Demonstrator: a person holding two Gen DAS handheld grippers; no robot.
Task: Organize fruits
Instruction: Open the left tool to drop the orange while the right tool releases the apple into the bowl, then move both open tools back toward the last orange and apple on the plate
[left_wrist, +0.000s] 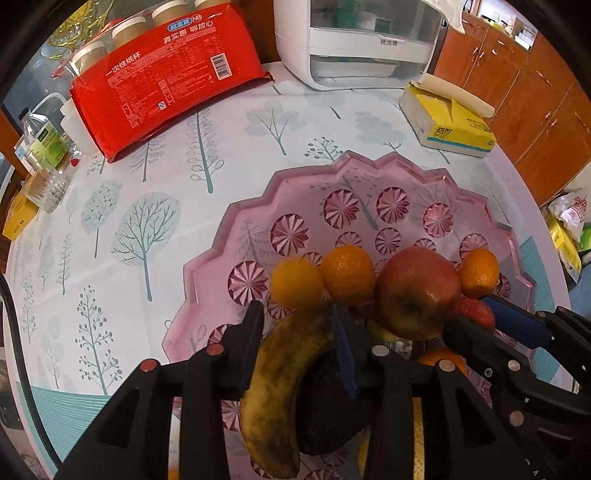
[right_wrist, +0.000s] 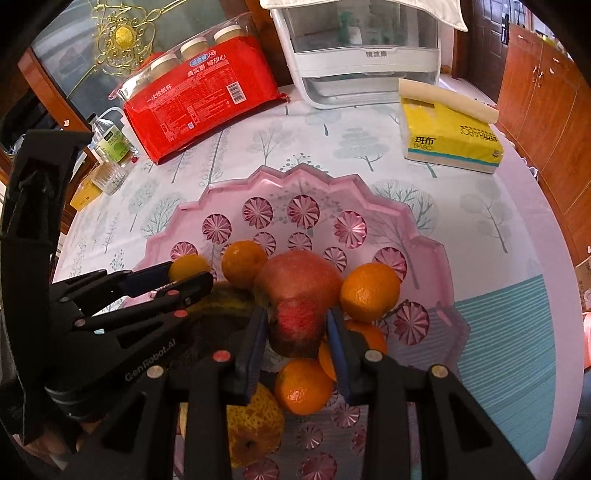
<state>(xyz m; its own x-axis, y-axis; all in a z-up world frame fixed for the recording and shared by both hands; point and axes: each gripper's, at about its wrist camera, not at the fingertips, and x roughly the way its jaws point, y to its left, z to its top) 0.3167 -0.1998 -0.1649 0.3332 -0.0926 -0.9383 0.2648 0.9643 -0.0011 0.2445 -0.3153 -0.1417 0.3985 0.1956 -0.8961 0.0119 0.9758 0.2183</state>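
Your left tongs (left_wrist: 297, 314) straddle the speckled banana (left_wrist: 275, 398), pads at either flank but not plainly pinching; whether they are clenched on it you cannot tell from here. Your right tongs (right_wrist: 297, 321) bracket a small red fruit (right_wrist: 297, 326), a strawberry by its looks, just under the apple (right_wrist: 299, 280); the grip again looks close, but contact is unclear. Both tools work inside the pink tray (right_wrist: 258, 181), where the fruit is heaped toward your near edge: several oranges (right_wrist: 369, 291) ring the apple, and a dark avocado (left_wrist: 325, 406) lies beneath the banana. The far half of the tray is bare, likely room for spreading the pile. Beyond it on the desk (left_wrist: 177, 177) sit a red cup pack (left_wrist: 162, 85) and a yellow tissue box (right_wrist: 450, 142).
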